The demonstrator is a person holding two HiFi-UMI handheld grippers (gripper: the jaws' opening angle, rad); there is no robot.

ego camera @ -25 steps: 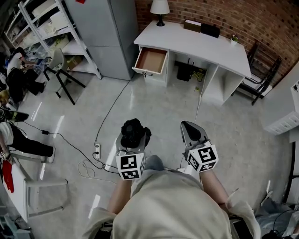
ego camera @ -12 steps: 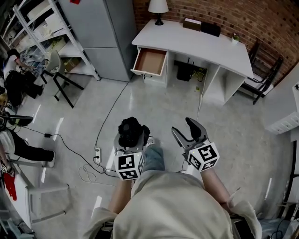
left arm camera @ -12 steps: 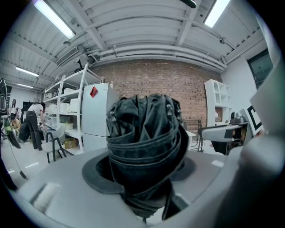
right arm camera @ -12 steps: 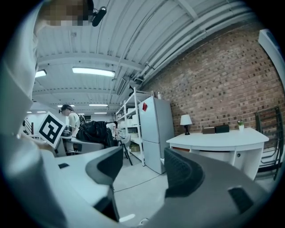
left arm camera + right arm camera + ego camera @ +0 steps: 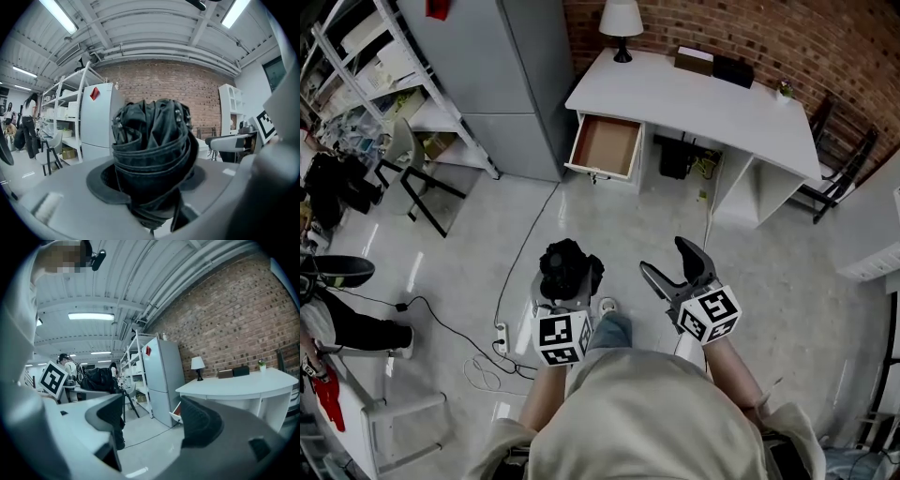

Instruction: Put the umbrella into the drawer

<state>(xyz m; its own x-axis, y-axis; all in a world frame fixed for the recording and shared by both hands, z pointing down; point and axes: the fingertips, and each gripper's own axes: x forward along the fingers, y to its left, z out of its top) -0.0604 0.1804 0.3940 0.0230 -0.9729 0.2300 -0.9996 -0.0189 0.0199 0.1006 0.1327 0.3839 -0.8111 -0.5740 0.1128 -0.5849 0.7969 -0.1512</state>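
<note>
Left gripper and right gripper hang above the floor, well short of the desk; its drawer stands open at the left end. Left gripper pinches the folded umbrella; right gripper's jaws have just been opening and are spread, with nothing between them.

Head view looks steeply down; both gripper views face the brick wall.
</note>
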